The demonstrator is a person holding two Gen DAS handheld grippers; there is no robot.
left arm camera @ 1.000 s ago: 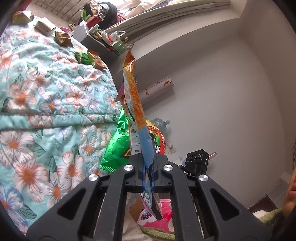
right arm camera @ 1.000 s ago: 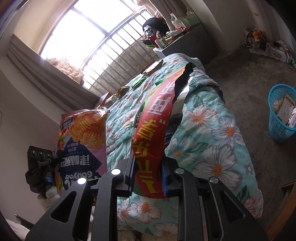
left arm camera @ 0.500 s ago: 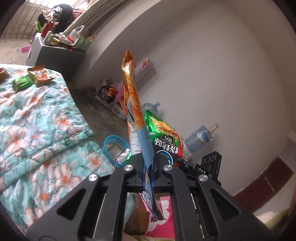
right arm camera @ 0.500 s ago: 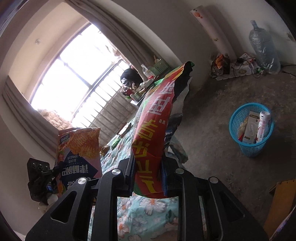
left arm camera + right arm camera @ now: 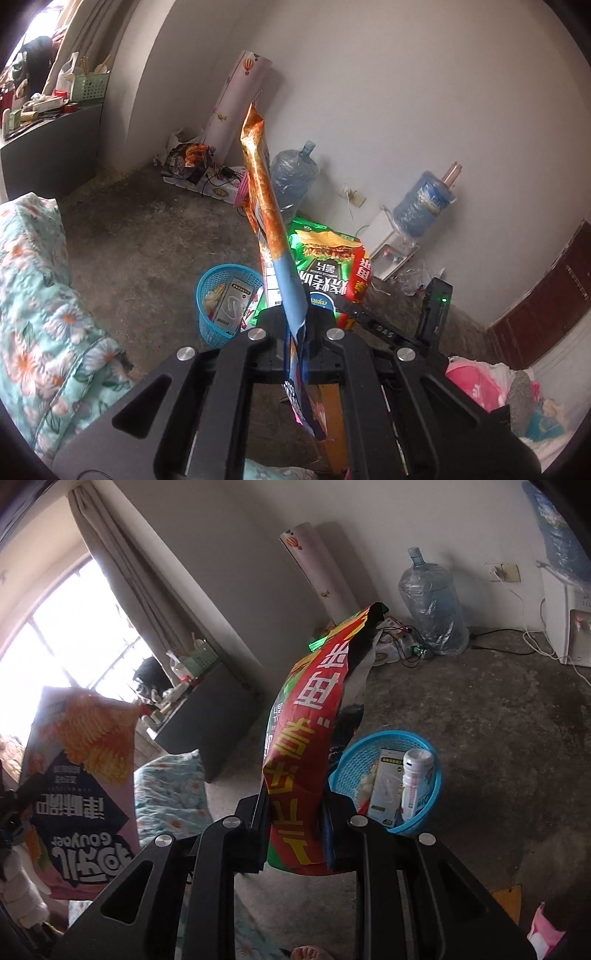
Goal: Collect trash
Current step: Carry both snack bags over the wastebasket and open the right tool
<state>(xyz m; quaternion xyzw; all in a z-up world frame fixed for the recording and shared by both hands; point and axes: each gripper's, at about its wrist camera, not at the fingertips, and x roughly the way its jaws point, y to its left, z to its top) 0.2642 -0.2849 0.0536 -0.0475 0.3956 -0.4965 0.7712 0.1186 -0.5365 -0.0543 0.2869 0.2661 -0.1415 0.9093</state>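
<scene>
My left gripper [image 5: 295, 328] is shut on an orange-and-blue snack bag [image 5: 264, 192], which stands up edge-on from the jaws. The same bag shows its printed face at the left of the right wrist view [image 5: 81, 794]. My right gripper [image 5: 295, 834] is shut on a red-and-green chip bag [image 5: 306, 738], also in the left wrist view [image 5: 325, 266]. A blue mesh basket [image 5: 212, 325] stands on the floor just beyond both grippers. It holds a white bottle [image 5: 415, 779] and a box [image 5: 386, 790]. The basket's rim [image 5: 437, 771] lies to the right of the chip bag.
A bed with a floral quilt [image 5: 33, 295] fills the left side. Against the wall are a water jug [image 5: 293, 177], a water dispenser [image 5: 391, 243], a roll of paper [image 5: 236, 99] and a heap of wrappers [image 5: 188, 162]. A dark cabinet [image 5: 48, 147] stands by the window.
Both views have swung away from the bed toward the floor and wall. The blue basket has come much closer. Each gripper still grips its bag.
</scene>
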